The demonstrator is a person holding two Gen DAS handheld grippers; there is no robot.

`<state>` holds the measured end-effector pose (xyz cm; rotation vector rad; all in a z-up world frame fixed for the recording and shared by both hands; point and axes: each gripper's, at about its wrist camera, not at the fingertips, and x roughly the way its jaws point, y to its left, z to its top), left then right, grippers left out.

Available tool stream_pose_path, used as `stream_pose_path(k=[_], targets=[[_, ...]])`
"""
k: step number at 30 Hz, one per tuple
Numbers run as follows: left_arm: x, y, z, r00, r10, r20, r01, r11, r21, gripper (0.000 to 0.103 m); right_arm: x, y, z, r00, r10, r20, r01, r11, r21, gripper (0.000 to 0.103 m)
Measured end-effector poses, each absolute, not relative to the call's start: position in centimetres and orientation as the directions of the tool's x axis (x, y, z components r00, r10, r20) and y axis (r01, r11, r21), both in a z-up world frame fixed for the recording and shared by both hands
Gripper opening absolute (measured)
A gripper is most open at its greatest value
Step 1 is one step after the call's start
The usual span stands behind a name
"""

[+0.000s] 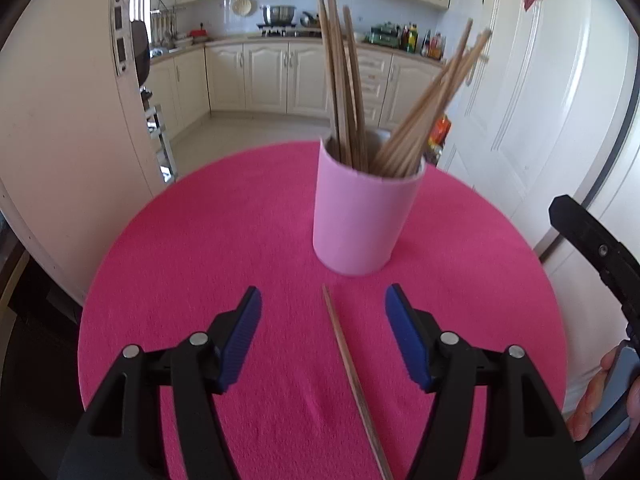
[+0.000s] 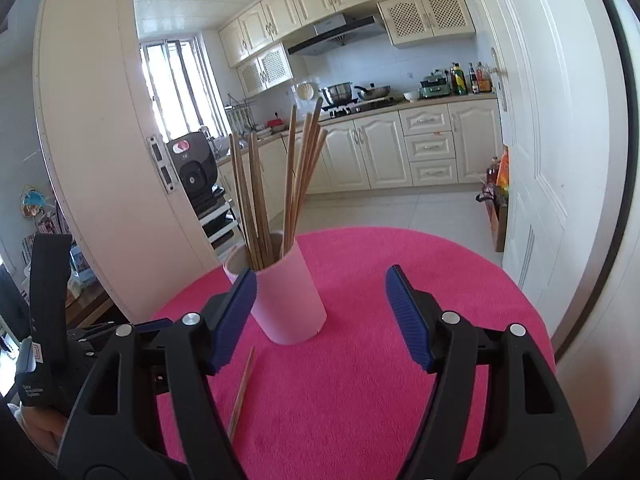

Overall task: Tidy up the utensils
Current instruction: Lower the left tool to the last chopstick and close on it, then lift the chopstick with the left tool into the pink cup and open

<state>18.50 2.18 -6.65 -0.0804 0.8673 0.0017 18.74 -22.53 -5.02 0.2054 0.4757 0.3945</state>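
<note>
A pink cup [image 1: 358, 224] stands on the round pink table [image 1: 200, 240] and holds several wooden chopsticks [image 1: 344, 92]. One loose chopstick [image 1: 352, 376] lies flat on the table in front of the cup. My left gripper [image 1: 323, 336] is open and empty, its blue pads on either side of the loose chopstick, above it. In the right wrist view the cup [image 2: 286, 300] stands just ahead of my open, empty right gripper [image 2: 320, 316], and the loose chopstick [image 2: 242, 392] lies at lower left, under the left finger.
The right gripper's body [image 1: 600, 256] shows at the right edge of the left view; the left gripper's body [image 2: 48, 320] shows at the left of the right view. White doors [image 2: 540, 140] flank the table. Kitchen cabinets [image 1: 272, 76] lie beyond.
</note>
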Motion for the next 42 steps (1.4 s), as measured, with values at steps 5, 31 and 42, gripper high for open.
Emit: stream_pose_path(k=[5,31,42], targets=[[17.5,2.0,-8.9,0.546,-0.058,-0.836,-0.024,0.996,-0.085,0.062,17.9,-22.2,-6.5,0.770,0.422,-0.478,-0.323,0.905,0.279,0.068],[17.5,2.6,-10.2,0.519,-0.094,-0.849,-0.045,0.989,-0.138,0.006,19.0,-21.4,-7.7,0.731,0.441,-0.521,-0.331,0.897,0.295,0.068],[15.8,4.7,-2.5,0.838,-0.135,-0.529,0.029,0.978,-0.205,0.006,20.7,-20.9,-5.9,0.768,0.475,-0.429,-0.352,0.873,0.337,0.068]])
